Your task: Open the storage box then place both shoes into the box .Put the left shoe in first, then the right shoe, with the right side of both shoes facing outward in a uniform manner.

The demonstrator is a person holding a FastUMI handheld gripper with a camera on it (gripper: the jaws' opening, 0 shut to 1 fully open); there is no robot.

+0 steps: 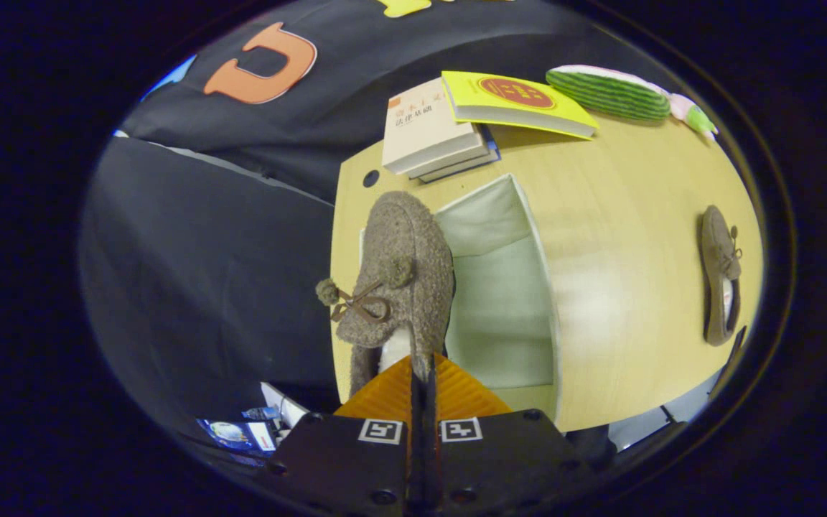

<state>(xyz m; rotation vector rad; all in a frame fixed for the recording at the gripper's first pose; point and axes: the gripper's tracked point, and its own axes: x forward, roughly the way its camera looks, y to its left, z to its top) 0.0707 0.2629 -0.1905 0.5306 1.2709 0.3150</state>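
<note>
Shoe (403, 276) one is hanging over the open storage box (503, 309), its heel rim pinched by the gripper (422, 373); next comes lowering inside. Second shoe (720, 283) is waiting well beside the box.

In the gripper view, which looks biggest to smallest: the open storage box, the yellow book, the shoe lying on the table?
1. Storage box
2. Yellow book
3. Shoe lying on the table

The book and shoe look fairly close, and fisheye distortion makes that order unsure.
</note>
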